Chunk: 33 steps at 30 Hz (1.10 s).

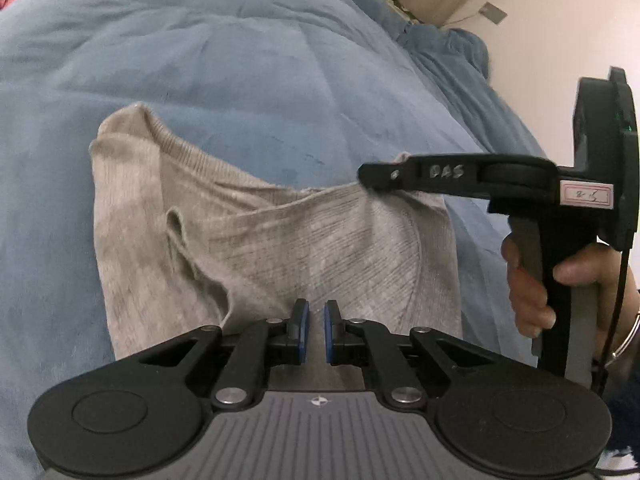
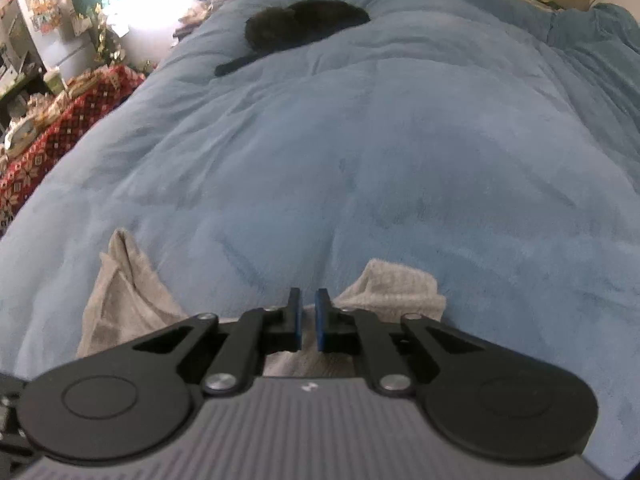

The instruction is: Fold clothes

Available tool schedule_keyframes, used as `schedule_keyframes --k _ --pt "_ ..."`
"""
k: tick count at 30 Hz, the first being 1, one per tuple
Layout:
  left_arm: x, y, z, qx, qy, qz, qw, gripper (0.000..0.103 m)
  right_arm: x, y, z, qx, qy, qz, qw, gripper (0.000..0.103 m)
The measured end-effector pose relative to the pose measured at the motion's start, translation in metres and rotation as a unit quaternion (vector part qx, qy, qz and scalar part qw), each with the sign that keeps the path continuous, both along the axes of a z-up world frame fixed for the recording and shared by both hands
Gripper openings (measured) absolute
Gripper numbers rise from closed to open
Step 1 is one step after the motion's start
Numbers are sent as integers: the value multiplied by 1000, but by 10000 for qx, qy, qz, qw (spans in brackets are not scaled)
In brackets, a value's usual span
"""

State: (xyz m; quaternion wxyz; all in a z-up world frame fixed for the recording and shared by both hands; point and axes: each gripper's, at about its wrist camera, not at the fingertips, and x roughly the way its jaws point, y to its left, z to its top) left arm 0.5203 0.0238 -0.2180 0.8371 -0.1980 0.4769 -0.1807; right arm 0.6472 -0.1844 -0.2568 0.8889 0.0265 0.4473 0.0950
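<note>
Left wrist view looks down on a beige-grey knit garment (image 1: 256,240) spread just ahead of the left gripper (image 1: 316,330) on a blue bed cover (image 1: 248,80). Fine ribbing runs across the cloth, and a rolled hem or collar edge curves along its far side. A deep fold stands up ahead and to the left of the blue pads (image 1: 305,330), and the far left corner of the garment is turned up in a soft peak. The jaws are drawn nearly together with only a narrow slot between the pads; cloth fills the space below them, but whether it is pinched there I cannot tell.

Ahead and to the right, the right gripper (image 1: 366,174) reaches in sideways, its black fingertips closed on the garment's far right edge, which lifts into a small point at the tips. A hand (image 1: 532,280) wraps the grey handle below it, with a bracelet at the wrist.

Seen from the right wrist, the right gripper (image 2: 307,320) is likewise clenched. A ribbed flap of the garment (image 2: 396,284) bunches just right of its pads and another peak rises well to the left.

Far ahead on the plush, faintly quilted cover lies a curled black furry shape (image 2: 304,26), apparently a cat. Off the bed's left side sits a red patterned cloth (image 2: 68,120) amid clutter. Nothing lies between either gripper and the garment.
</note>
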Motion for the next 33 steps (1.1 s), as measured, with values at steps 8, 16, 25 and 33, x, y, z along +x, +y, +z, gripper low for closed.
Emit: schedule_keyframes --k 8,16,25,33 --pt "-5 12 15 -233 83 21 9997 6 -62 7 20 237 151 141 9995 11" --pt "-28 2 0 456 19 -493 9977 6 -120 10 2 146 561 188 9981 9" --pt "-45 10 -2 611 -52 -424 9972 6 -162 28 0 52 791 589 9951 10" --pt "-61 16 15 671 -316 -505 9960 7 -176 31 18 321 611 415 9967 11"
